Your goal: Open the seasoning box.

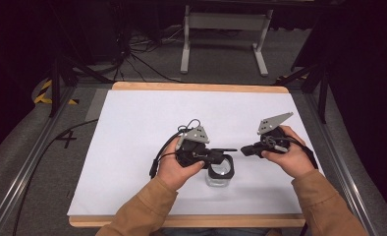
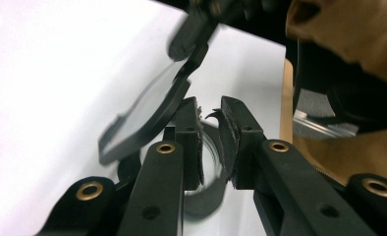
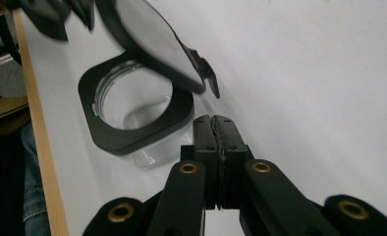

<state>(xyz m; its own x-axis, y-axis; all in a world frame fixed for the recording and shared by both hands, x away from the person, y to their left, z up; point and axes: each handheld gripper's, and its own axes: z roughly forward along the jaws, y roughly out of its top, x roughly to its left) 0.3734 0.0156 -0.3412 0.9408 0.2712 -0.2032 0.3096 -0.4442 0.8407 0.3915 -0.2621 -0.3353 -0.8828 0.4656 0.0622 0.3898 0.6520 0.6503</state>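
The desk (image 1: 132,147), white-topped, carries my clear jar (image 1: 220,173) near its front edge, a little right of centre; its black square collar (image 3: 132,132) is open at the top. The black-framed lid (image 3: 152,44) tilts above the mouth. My left claw (image 2: 210,135) is at the jar's rim with jaws slightly apart. My right claw (image 3: 216,130) hangs just beside the jar, jaws pressed together on nothing.

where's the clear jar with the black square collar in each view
High view: the jar sits low centre on the white table, beside the left claw.
Left gripper view: only its collar curve shows, behind the claw's fingers, bottom centre.
Right gripper view: left of centre, mouth open, empty.
Shared landmark: the hinged black lid raised over the jar.
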